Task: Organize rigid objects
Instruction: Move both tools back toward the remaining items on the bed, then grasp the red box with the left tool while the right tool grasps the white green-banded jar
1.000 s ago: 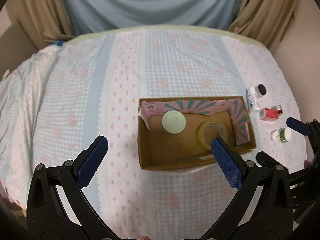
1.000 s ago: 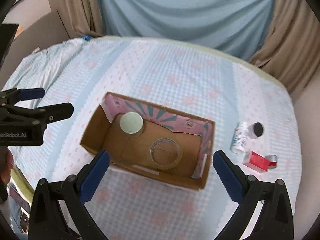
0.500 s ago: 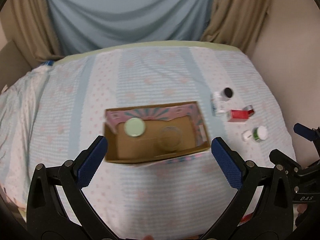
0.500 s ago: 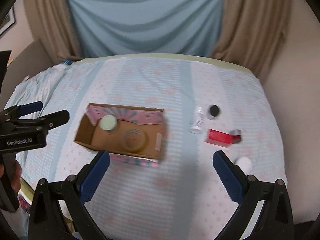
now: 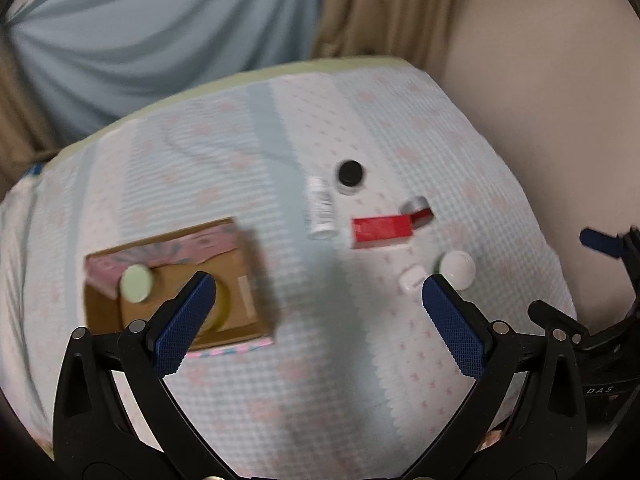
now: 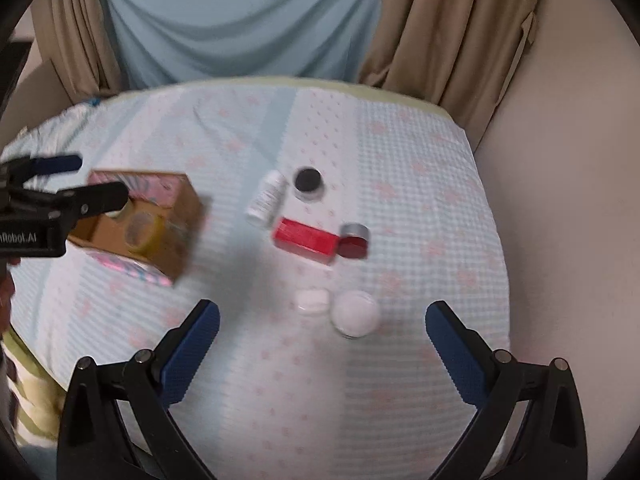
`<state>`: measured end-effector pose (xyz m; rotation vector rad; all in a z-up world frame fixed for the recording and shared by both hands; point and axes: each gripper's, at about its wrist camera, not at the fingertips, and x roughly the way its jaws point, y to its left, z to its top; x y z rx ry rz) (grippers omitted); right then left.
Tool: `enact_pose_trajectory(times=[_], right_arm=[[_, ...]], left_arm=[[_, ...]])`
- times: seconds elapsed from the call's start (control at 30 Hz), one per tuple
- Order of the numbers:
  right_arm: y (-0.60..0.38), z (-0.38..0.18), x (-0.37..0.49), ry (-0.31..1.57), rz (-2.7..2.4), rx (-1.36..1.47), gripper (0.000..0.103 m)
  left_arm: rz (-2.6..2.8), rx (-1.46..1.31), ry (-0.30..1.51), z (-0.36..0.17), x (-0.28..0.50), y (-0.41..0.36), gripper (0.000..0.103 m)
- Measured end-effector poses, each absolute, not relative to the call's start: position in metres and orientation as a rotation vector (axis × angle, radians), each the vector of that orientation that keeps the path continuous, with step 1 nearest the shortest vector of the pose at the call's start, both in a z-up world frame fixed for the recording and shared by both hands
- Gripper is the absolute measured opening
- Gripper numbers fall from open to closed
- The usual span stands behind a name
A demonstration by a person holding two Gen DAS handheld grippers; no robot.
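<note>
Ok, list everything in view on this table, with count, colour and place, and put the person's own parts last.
cardboard box: 1, brown with pink lining, left on the cloth.
green-lidded jar: 1, pale green, inside the box.
tape roll: 1, clear yellowish, inside the box.
white bottle: 1, white, lying right of the box.
black-lidded jar: 1, black lid, beside the bottle.
red box: 1, red, centre.
red jar: 1, red with silver lid, on its side at the red box's end.
small white cap: 1, white, near edge.
white-lidded jar: 1, white, beside the cap.
tablecloth: 1, blue and pink, over the table.
curtains: blue, tan, behind.
left claw: 1, blue pads, open.
right claw: 1, blue pads, open.
</note>
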<state>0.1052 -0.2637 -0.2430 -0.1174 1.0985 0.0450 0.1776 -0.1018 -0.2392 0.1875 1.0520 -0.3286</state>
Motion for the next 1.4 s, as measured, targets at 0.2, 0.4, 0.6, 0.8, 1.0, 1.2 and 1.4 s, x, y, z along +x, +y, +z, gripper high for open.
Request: enact_pose_trajectory(times=[0.2, 0.4, 0.6, 0.8, 1.0, 1.2, 1.4], right_arm=[[-0.301, -0.288, 0.120, 1.163, 0.073, -0.112, 0.103], [-0.321, -0.346, 0.135, 1.212, 0.100, -0.124, 0.103], [-0.324, -0.406, 0.148, 1.255, 0.147, -0.205, 0.103], [-0.317, -0.454, 0.164, 1.323, 0.201, -0.262, 0.103], [-0.306, -0.481, 0.171, 1.361, 0.239, -0.282, 0.099], [-0.302, -0.495, 0.173, 1.380, 0.256, -0.291, 0.089], [-0.315, -0.495, 0.178, 1.387, 0.218, -0.254, 0.066]], left_arm=[[-0.483, 0.384, 1.109, -0.287, 0.210, -0.178, 0.103], [-0.650, 0.670, 1.135, -0.356, 0.243, -0.236, 0.103], [-0.790, 0.862, 1.170, -0.425, 0.270, -0.269, 0.102], [-0.917, 1.012, 1.207, -0.484, 0.282, -0.286, 0.089], [-1.015, 1.142, 1.183, -0.511, 0.278, -0.295, 0.078], [-1.080, 1.201, 1.180, -0.522, 0.274, -0.290, 0.064], [-1.048, 1.161, 1.214, -0.519, 0.290, -0.287, 0.047]])
